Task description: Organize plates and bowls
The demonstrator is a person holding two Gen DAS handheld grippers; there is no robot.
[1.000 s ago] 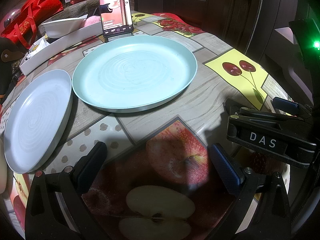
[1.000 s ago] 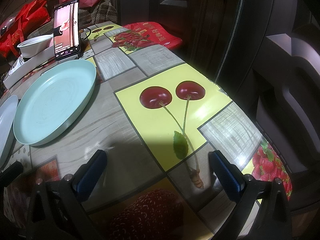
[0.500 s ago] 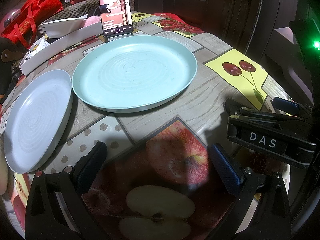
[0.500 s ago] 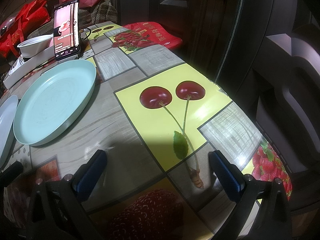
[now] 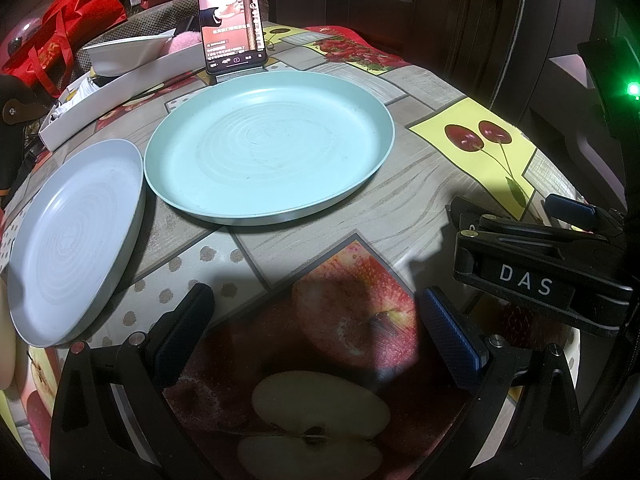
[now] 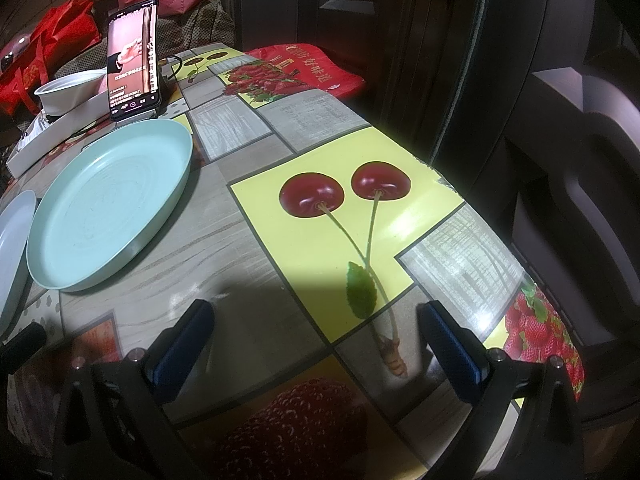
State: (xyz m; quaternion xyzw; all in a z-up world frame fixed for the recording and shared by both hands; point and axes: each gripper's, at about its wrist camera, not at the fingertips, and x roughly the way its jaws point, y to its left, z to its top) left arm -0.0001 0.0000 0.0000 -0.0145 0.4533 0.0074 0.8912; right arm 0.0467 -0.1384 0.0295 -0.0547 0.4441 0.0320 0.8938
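A large mint-green plate (image 5: 268, 144) lies on the fruit-print table; it also shows in the right wrist view (image 6: 108, 208). A pale blue-grey plate (image 5: 72, 240) lies touching its left side and shows at the left edge of the right wrist view (image 6: 12, 236). A white bowl (image 5: 128, 54) sits on a long white tray (image 5: 116, 96) at the back left. My left gripper (image 5: 316, 320) is open and empty, low over the table in front of the plates. My right gripper (image 6: 316, 336) is open and empty, over the cherry print to the right; it shows in the left wrist view (image 5: 532, 240).
A lit phone (image 5: 232, 20) stands propped just behind the green plate. Red bags (image 5: 60, 36) and cushions lie at the back left. A red packet (image 6: 308, 68) lies at the table's far edge. Dark wooden furniture (image 6: 560, 120) stands to the right of the table.
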